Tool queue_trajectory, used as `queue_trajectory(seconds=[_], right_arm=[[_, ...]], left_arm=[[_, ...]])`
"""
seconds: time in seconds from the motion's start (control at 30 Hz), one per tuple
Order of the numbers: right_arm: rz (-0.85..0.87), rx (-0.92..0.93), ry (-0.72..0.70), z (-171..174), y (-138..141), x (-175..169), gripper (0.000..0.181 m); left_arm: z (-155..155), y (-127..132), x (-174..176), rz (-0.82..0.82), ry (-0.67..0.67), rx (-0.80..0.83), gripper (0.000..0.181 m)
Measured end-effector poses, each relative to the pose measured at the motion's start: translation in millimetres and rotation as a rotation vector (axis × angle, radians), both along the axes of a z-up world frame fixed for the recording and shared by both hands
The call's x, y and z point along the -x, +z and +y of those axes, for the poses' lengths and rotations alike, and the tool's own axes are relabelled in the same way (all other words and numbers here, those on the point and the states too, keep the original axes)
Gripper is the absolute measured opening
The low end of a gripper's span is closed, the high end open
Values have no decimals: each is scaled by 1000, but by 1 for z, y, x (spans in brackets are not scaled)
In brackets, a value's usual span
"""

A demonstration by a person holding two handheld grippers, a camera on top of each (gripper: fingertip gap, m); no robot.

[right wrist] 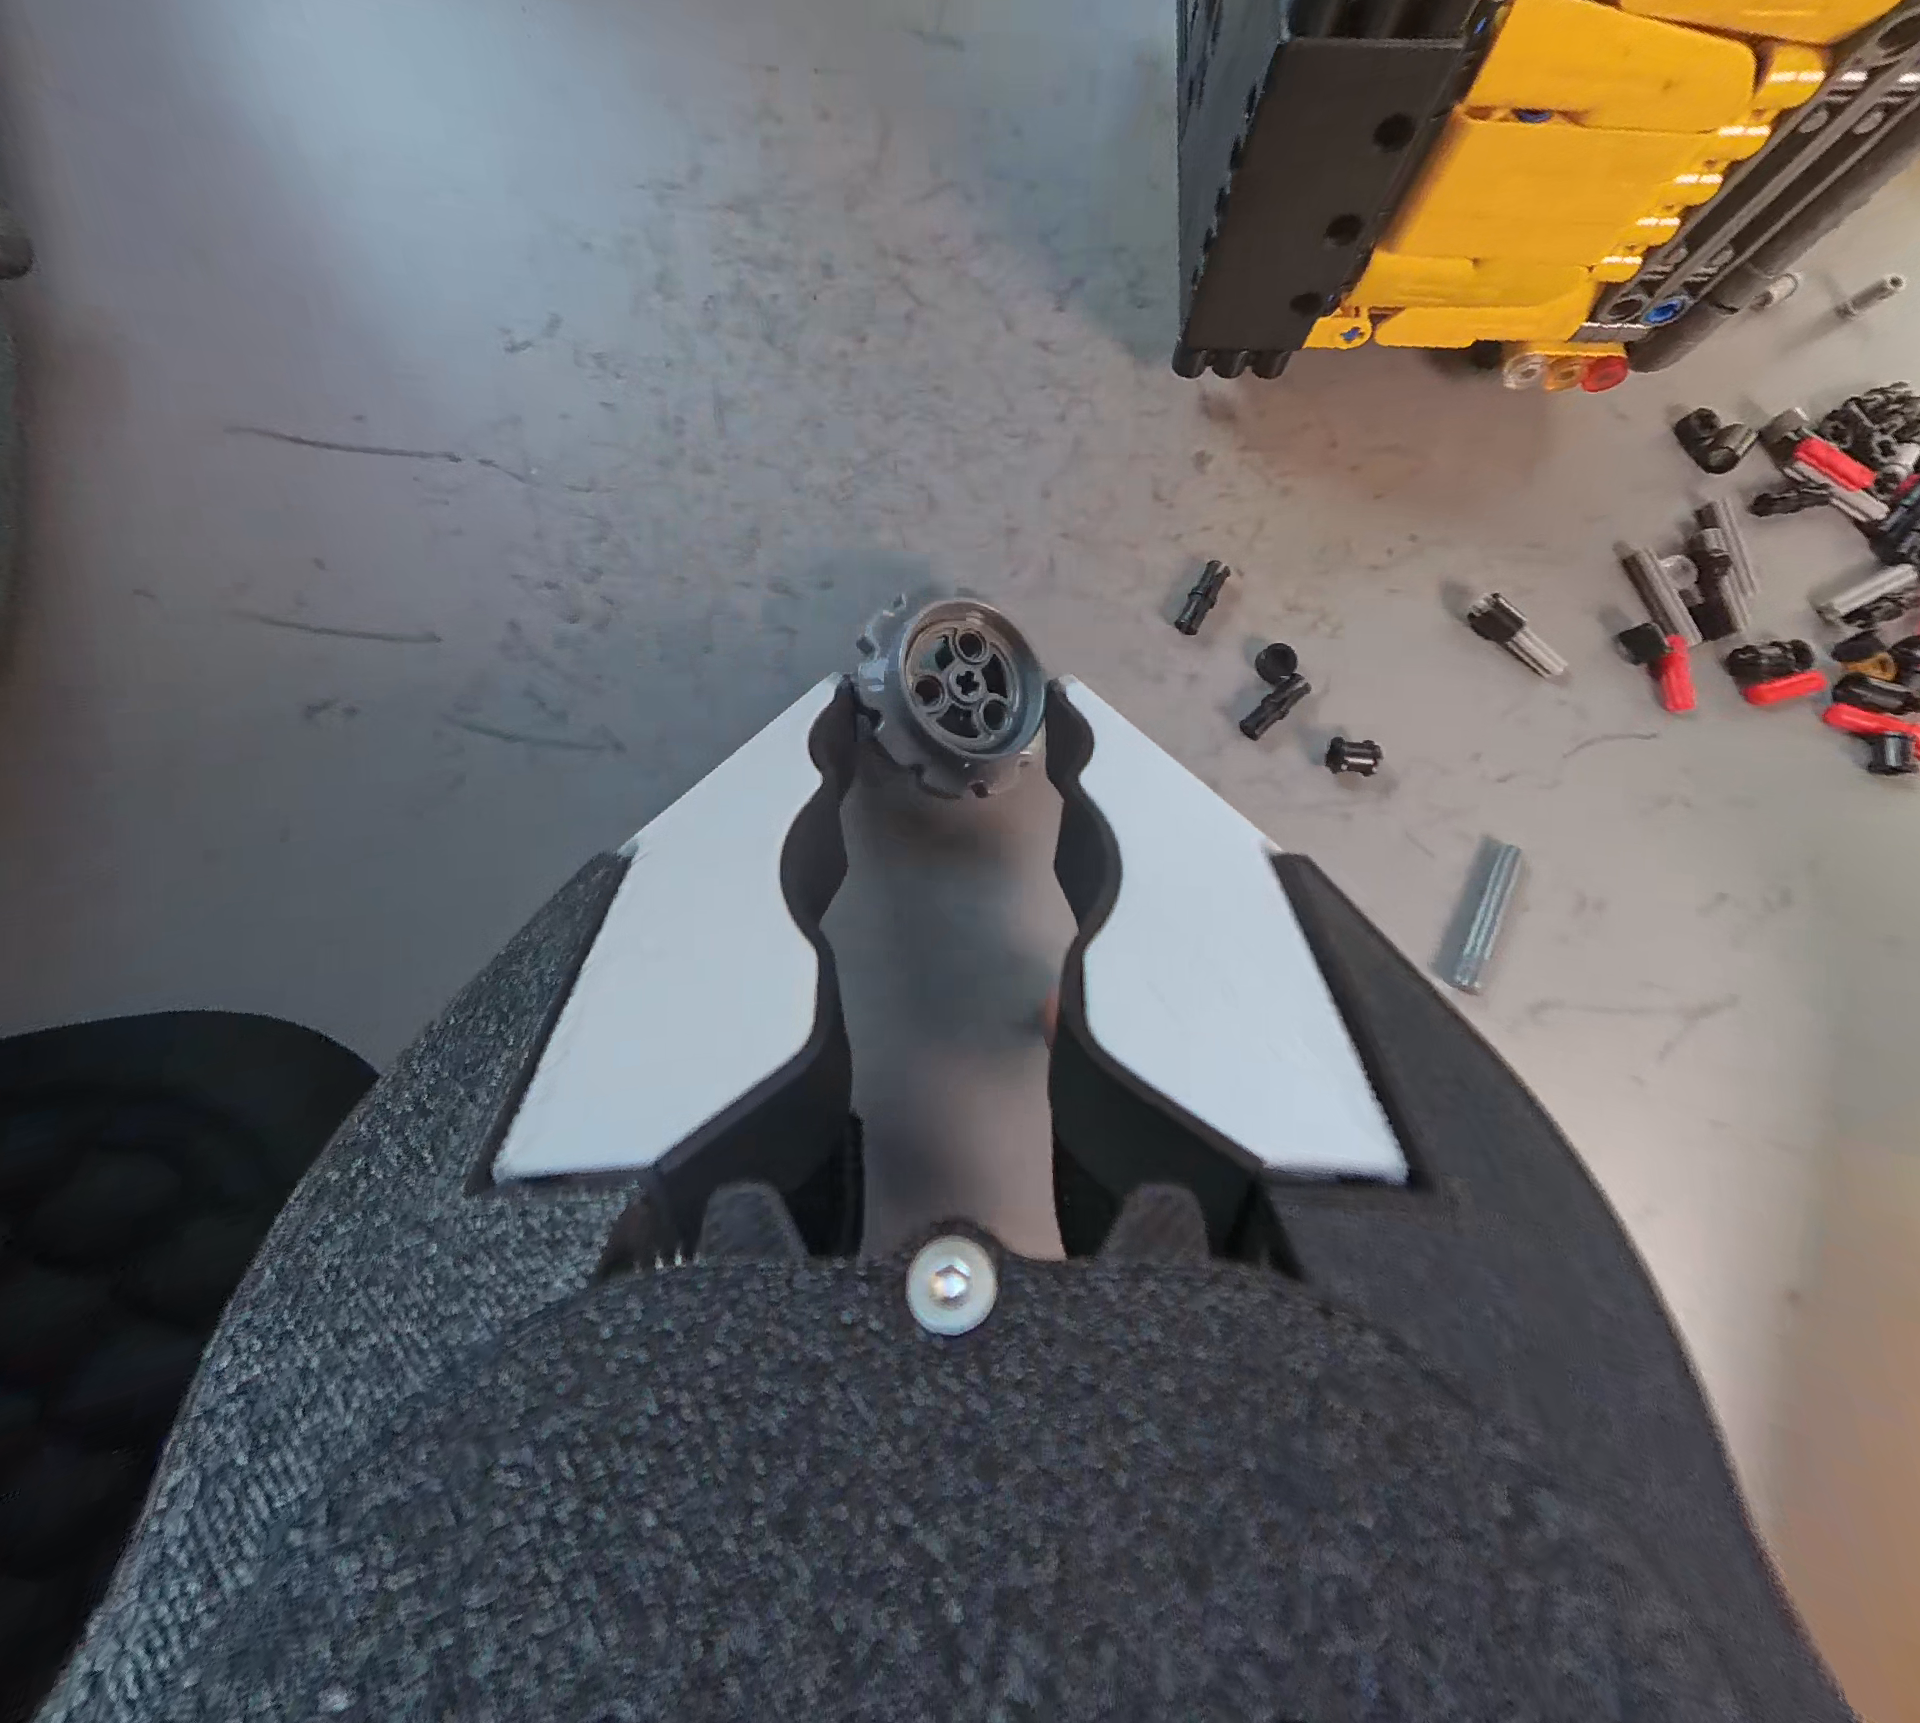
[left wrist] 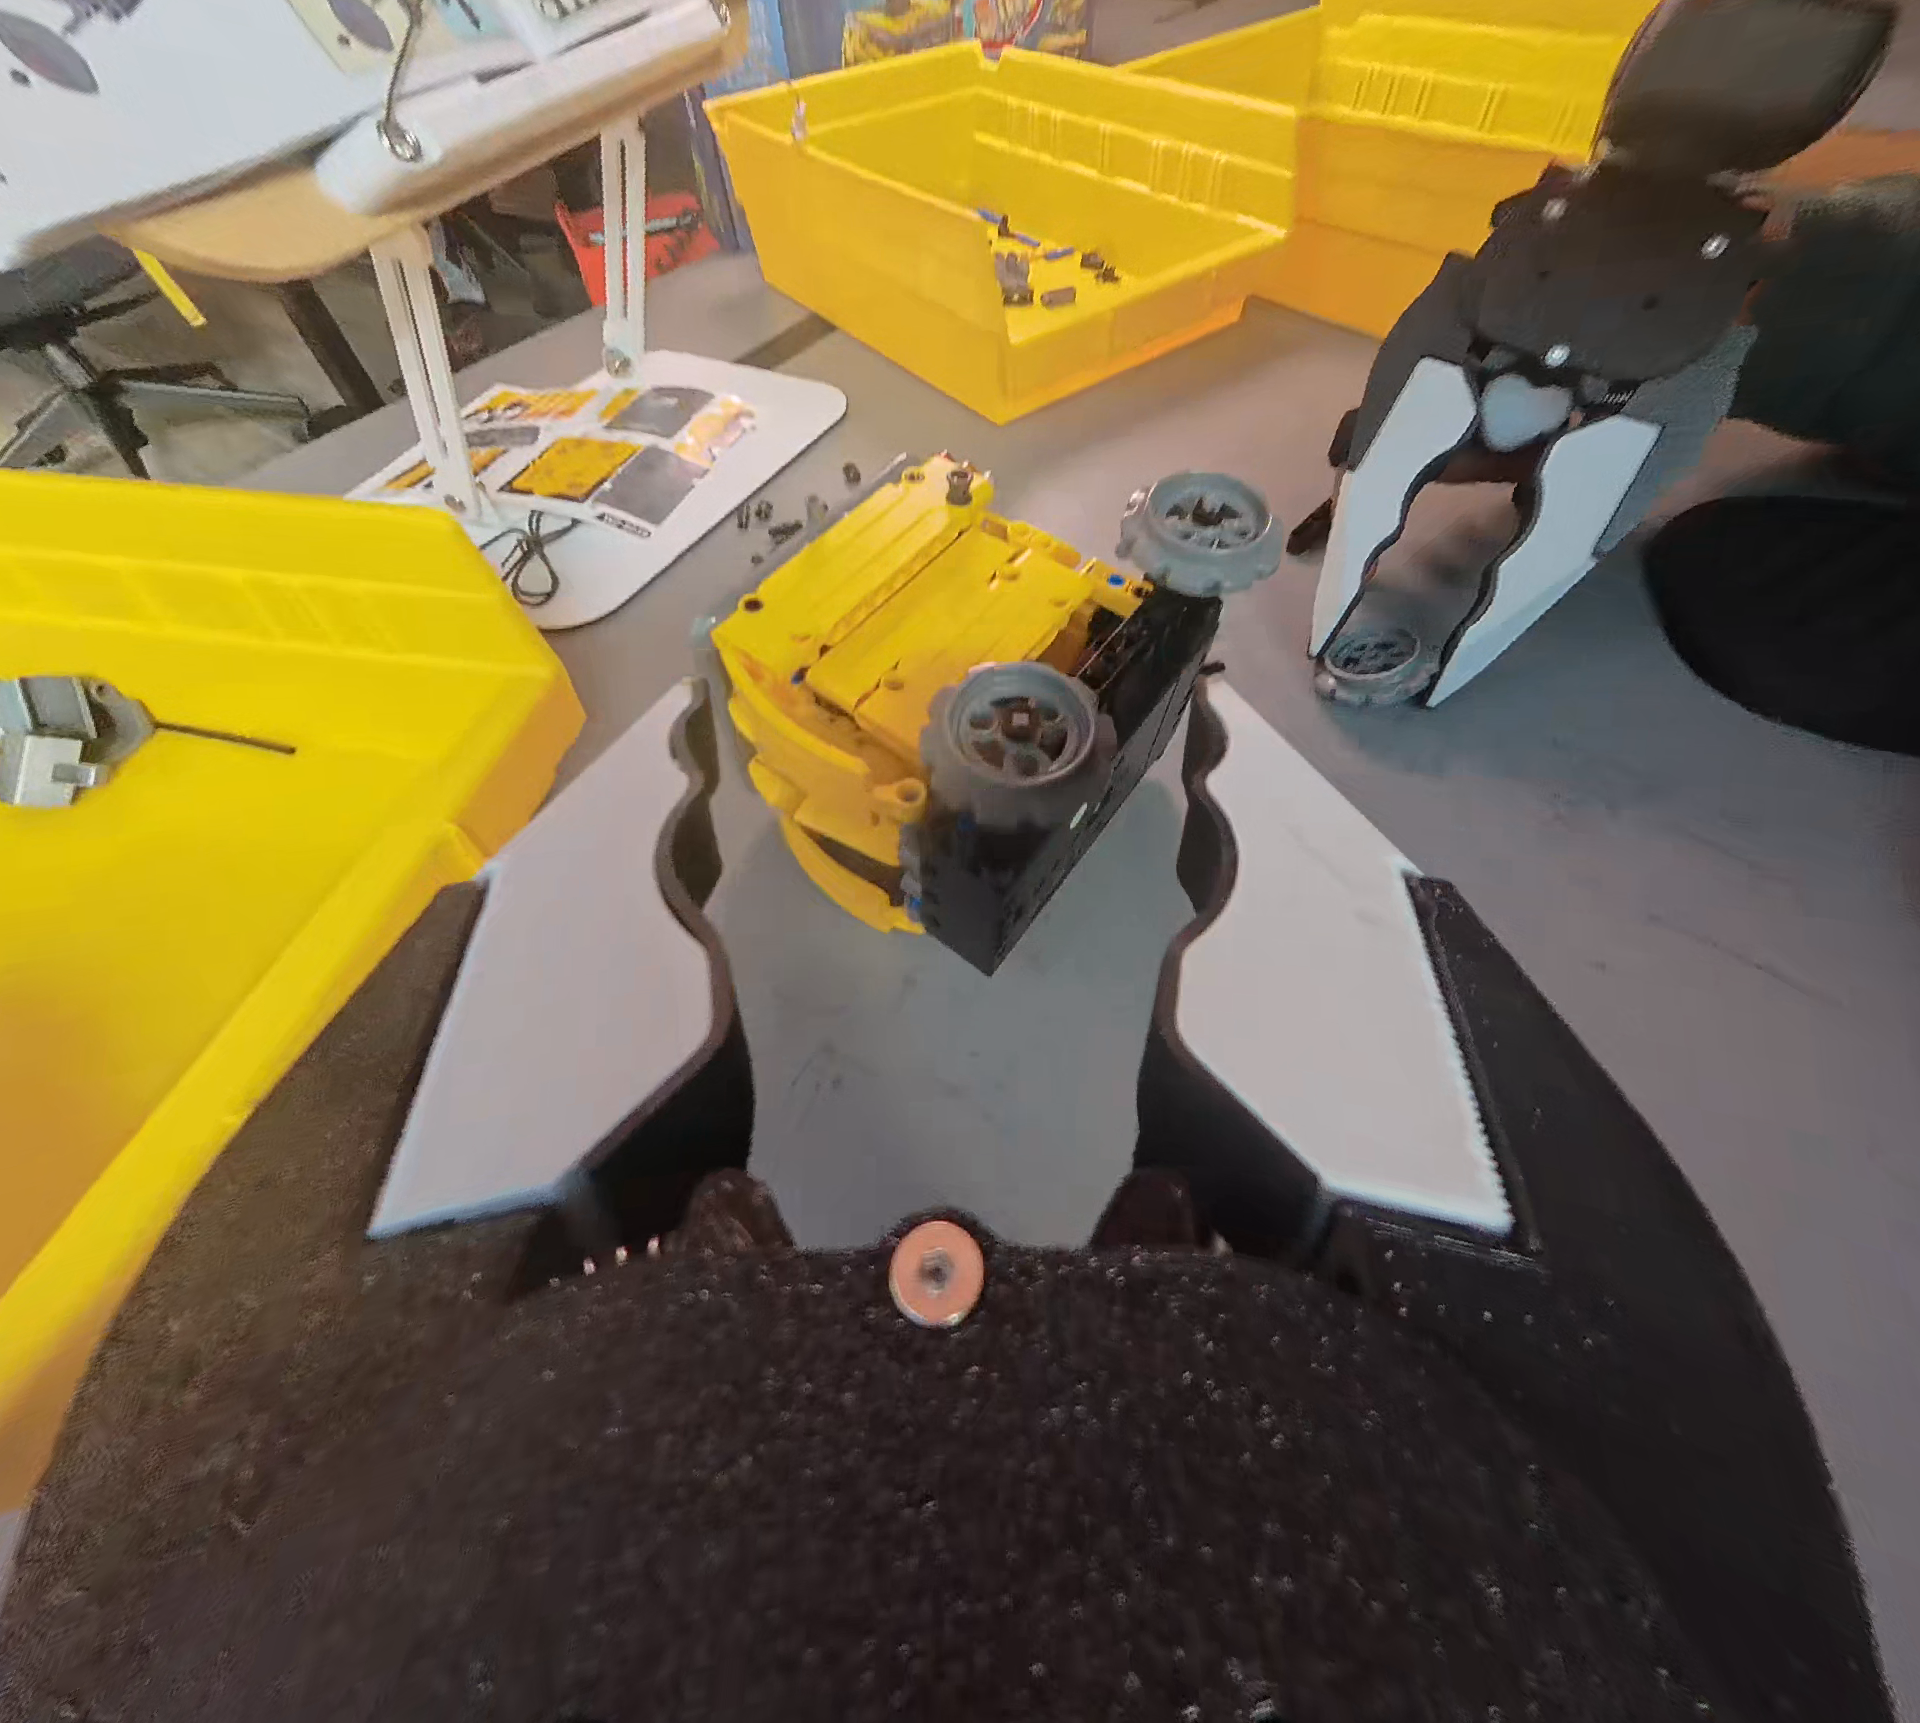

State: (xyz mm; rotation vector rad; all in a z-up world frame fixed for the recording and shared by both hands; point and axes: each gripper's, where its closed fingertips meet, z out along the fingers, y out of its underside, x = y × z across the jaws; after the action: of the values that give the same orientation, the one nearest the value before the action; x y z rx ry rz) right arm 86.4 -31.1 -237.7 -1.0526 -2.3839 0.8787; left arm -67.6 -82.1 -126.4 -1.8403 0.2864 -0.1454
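While the left gripper (left wrist: pixel 940 728) holds its jaws apart around the yellow model (left wrist: pixel 935 686) at centre frame, the right gripper (right wrist: pixel 951 697) pinches a loose grey wheel (right wrist: pixel 956 697) on the tabletop (right wrist: pixel 520 323), with the model upper right of it.

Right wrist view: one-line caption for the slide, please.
Right claw shut on a grey wheel hub above the grey table, the yellow-and-black brick model and loose pins off to one side.
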Motion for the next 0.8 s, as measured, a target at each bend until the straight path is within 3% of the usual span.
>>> queue_trajectory(seconds=[0.1, 0.3, 0.67, 0.8], right_arm=[[-2, -12, 59, -8, 1, -7, 36], [-18, -15, 166, -27, 0, -22, 36], [38, -10, 185, -43, 0, -17, 36], [61, -28, 181, -47, 0, -13, 36]], left_arm=[[2, -21, 1, 25, 4, 93, 93], [9, -54, 0, 53, 23, 200, 66], [11, -56, 0, 76, 39, 193, 63], [8, -38, -1, 27, 7, 125, 72]])
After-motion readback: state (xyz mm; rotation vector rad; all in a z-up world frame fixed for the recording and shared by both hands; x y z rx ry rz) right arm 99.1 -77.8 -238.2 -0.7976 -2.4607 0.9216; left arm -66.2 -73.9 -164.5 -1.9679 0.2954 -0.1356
